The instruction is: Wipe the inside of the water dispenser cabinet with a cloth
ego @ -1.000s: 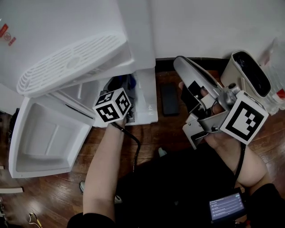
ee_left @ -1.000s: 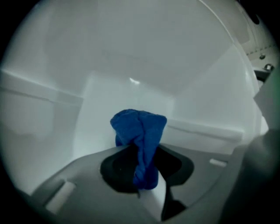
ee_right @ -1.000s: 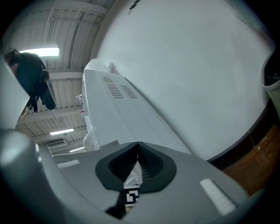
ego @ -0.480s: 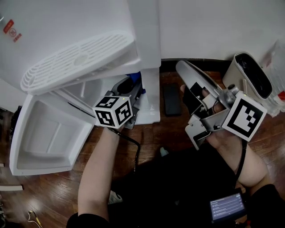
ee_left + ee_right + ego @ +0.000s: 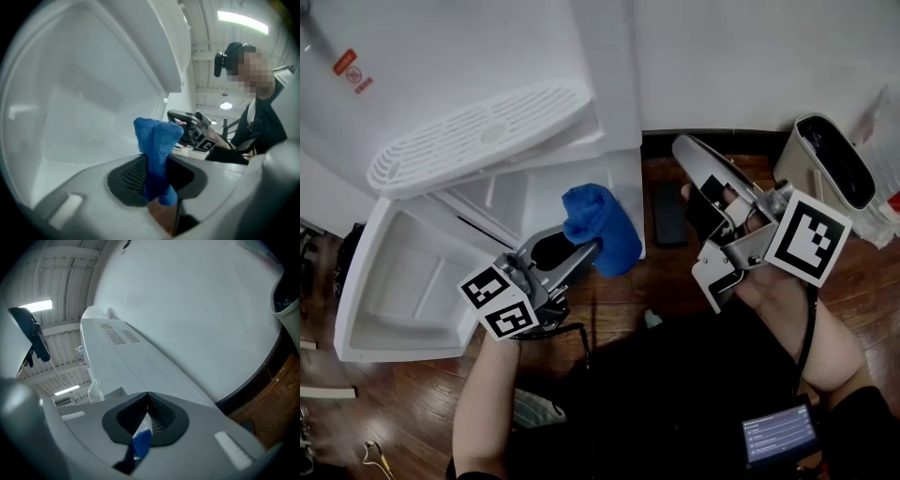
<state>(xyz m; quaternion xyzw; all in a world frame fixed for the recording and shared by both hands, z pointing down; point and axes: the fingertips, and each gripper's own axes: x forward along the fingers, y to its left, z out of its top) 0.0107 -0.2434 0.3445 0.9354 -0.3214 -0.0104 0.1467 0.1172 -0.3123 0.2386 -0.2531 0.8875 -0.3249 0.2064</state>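
Evidently the left gripper's [image 5: 584, 253] fingers were clamped on the blue cloth [image 5: 602, 230], which bunched out past their tips just in front of the open water dispenser cabinet [image 5: 511, 202]. The cavity lay up-left of the cloth, nearest this hand. The right gripper [image 5: 680, 147] hovered well right, fingers pressed together.

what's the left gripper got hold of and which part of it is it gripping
The left gripper holds the blue cloth, pinched by one bunched end; the rest sticks out beyond the fingers.
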